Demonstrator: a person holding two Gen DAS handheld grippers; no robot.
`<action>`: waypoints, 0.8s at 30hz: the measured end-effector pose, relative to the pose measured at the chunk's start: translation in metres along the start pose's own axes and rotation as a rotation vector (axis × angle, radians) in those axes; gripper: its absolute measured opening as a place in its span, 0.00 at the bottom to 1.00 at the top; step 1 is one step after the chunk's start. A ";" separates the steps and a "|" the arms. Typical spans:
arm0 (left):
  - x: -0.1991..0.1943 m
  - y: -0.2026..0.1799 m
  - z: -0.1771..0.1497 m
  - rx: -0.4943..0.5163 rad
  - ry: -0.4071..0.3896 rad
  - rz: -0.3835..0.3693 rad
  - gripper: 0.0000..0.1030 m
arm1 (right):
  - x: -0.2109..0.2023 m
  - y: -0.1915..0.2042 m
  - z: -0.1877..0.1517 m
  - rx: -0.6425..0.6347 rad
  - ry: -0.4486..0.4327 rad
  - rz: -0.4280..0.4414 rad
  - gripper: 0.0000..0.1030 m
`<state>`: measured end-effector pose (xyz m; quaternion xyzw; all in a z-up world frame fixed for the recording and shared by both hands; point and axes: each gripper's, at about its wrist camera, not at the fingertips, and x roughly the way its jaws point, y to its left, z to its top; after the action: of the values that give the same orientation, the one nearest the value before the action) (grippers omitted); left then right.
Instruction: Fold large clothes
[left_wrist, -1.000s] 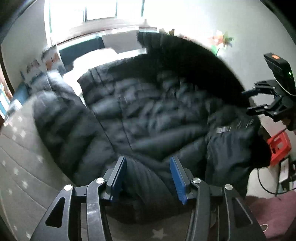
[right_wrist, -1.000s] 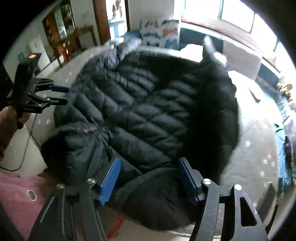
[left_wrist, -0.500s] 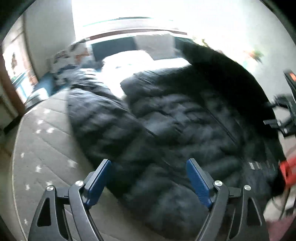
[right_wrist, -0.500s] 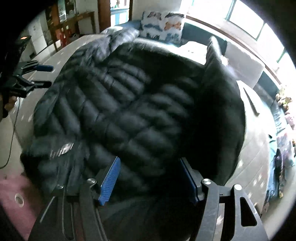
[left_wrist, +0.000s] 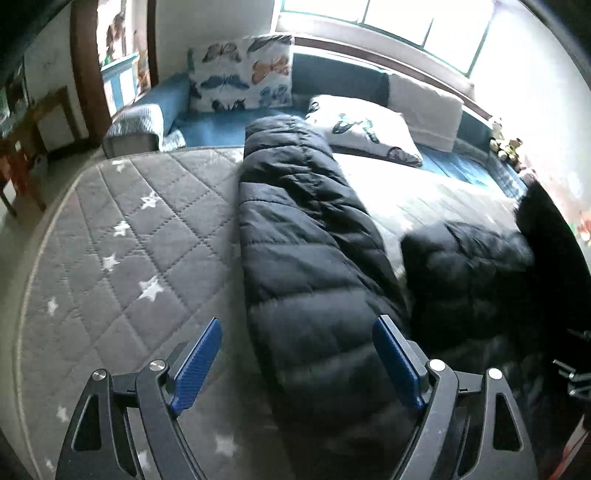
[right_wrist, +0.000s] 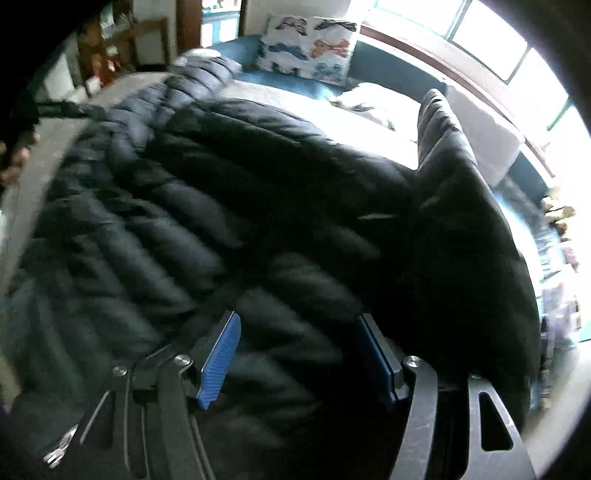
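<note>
While the black quilted puffer jacket (left_wrist: 314, 266) lies spread over the grey quilted mattress with white stars (left_wrist: 122, 236), I judge the folding has barely begun. From my left wrist view, one long padded sleeve or side panel runs away from me toward the butterfly-print pillow (left_wrist: 240, 77) at the head of the bed, and the rest of the jacket bulks up to my right, dark and partly blurred. My left gripper (left_wrist: 299, 365) has its blue-padded fingers (left_wrist: 197, 360) spread wide apart and holding nothing; the near end of that long panel sits between them, though I cannot tell whether the pads touch the cloth. My right gripper (right_wrist: 299, 360) is just as widely parted, its blue fingers (right_wrist: 219, 360) close over the jacket's puffed body, with no fabric pinched. In that view the jacket (right_wrist: 258, 206) fills nearly the whole frame, rumpled, with one part standing up in a ridge on the right against the bright window (right_wrist: 491, 40). I see no clean crease and no stacked layers, so nothing is folded yet as far as I can judge. What is left seems to be everything: flattening the body, bringing the sleeves in, then folding it over. The padding looks springy and may well push back.
</note>
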<state>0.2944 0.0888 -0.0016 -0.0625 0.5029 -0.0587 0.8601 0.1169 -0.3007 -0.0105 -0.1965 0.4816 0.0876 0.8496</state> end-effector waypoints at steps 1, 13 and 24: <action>0.008 0.001 0.004 -0.009 0.012 -0.012 0.87 | 0.008 -0.002 0.004 -0.010 0.019 -0.050 0.69; 0.055 -0.009 0.005 -0.013 0.013 -0.054 0.68 | 0.041 -0.128 -0.046 0.167 0.140 -0.544 0.69; 0.044 -0.015 0.002 -0.050 0.014 -0.049 0.46 | -0.007 -0.174 -0.090 0.484 -0.031 -0.120 0.69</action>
<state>0.3168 0.0671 -0.0364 -0.0960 0.5085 -0.0675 0.8530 0.1016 -0.4957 -0.0029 -0.0140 0.4631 -0.0781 0.8827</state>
